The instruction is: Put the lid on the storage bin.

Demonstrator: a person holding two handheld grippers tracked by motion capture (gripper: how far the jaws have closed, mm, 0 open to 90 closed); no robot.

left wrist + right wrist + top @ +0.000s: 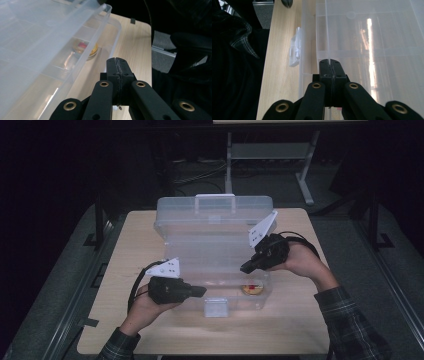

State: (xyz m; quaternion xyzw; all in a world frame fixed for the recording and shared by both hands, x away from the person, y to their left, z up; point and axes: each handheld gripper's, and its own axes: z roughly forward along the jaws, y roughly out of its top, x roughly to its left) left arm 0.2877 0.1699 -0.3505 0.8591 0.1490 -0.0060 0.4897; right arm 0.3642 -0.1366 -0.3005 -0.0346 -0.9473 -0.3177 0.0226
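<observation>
1. Now, at lower left of the high view: left gripper [200,291] pinched fully together, nothing between the pads, held just off the near left edge of the clear plastic box [175,227].
2. Confirmed in the left gripper view: fingertips [117,67] pressed flat against each other at lower centre, hovering beside the box wall, not touching it.
3. Further in, lower centre: white latch [216,307] hanging off the box's front edge, resting on the wooden table [130,245].
4. Just right of that, inside the near right compartment: small round yellow item with red on it [252,288].
5. Right of centre: right gripper [245,268] clamped on the lid edge [327,30], which runs straight into the closed tips.
6. Top centre: lid raised and tilted, handle [215,198] at the far side.
</observation>
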